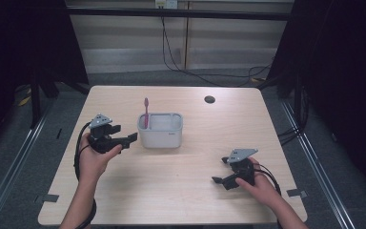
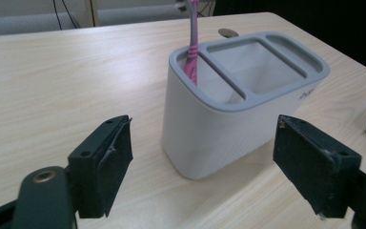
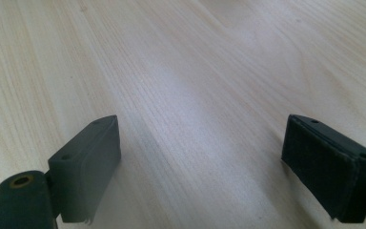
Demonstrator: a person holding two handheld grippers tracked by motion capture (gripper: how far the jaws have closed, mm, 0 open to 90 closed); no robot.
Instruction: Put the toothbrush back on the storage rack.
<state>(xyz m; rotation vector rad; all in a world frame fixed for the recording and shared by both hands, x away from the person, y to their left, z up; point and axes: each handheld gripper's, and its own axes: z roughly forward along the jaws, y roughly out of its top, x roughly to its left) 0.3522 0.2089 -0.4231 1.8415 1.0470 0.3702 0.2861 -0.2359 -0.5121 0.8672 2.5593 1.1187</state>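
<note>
A white organizer caddy (image 1: pixel 161 130) with a grey rim sits centre-left on the wooden table (image 1: pixel 195 200). A pink toothbrush (image 1: pixel 146 112) stands in its left compartment; in the left gripper view its head is cut off at the top edge. The left gripper (image 1: pixel 124 140), just left of the caddy, has its jaws spread wide with nothing between them. At lower right the right gripper (image 1: pixel 220 177) also gapes wide over bare wood.

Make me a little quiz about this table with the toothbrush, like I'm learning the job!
1. True or false: the pink toothbrush stands upright in the holder.
2. Which gripper is nearer the holder: A left gripper, B right gripper?
3. Fill in: the toothbrush sits in the holder's ___ compartment, seen from the high view.

Key: 1 true; 2 A; 3 left. Both grippers are open and hold nothing.
</note>
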